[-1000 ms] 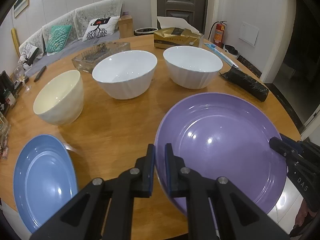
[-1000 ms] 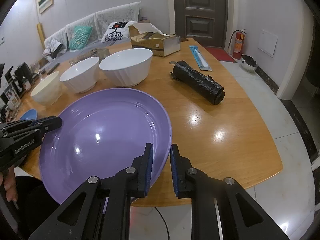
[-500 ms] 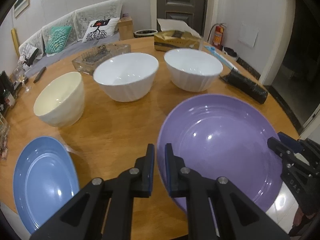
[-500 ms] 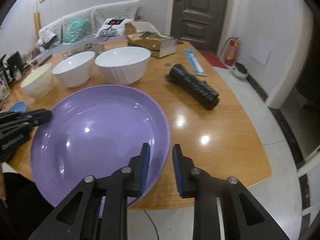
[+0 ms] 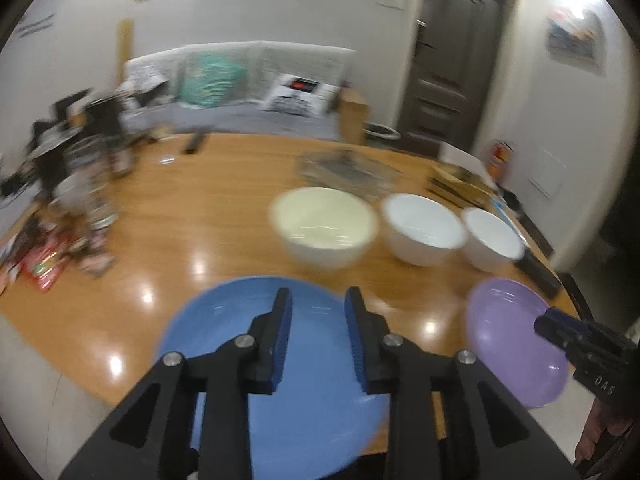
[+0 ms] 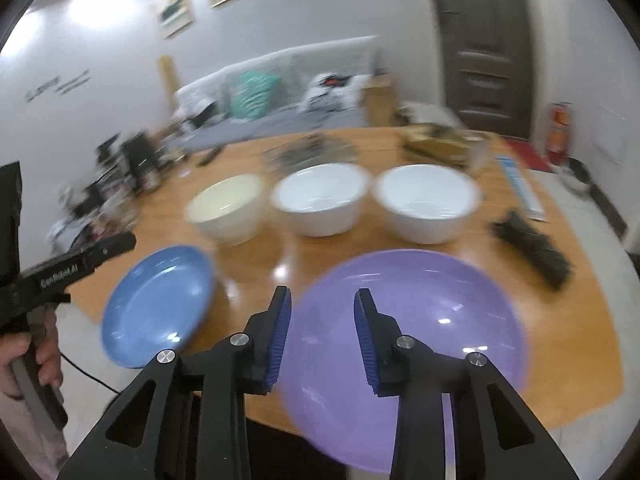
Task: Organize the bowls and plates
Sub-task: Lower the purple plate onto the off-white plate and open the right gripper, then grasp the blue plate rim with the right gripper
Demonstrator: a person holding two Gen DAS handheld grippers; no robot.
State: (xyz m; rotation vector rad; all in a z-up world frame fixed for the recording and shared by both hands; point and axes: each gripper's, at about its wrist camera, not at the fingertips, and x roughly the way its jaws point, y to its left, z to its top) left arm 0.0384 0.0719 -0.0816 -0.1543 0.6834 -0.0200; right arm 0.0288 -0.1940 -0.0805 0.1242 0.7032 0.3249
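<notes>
On the wooden table point(image 6: 568, 304), the purple plate point(image 6: 404, 328) lies beneath the right gripper point(image 6: 322, 340), jaws spread, empty. At its nine o'clock, the blue plate point(image 5: 276, 364) sits under the left gripper point(image 5: 318, 340), likewise spread, empty.

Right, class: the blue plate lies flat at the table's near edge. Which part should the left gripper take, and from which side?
Take the blue plate by its near rim, coming in from the table edge. It lies flat and shallow, so only the thin rim fits between the fingers, and that rim appears to overhang the edge. The left gripper is open above it; the cream bowl crowds the far side.
</notes>
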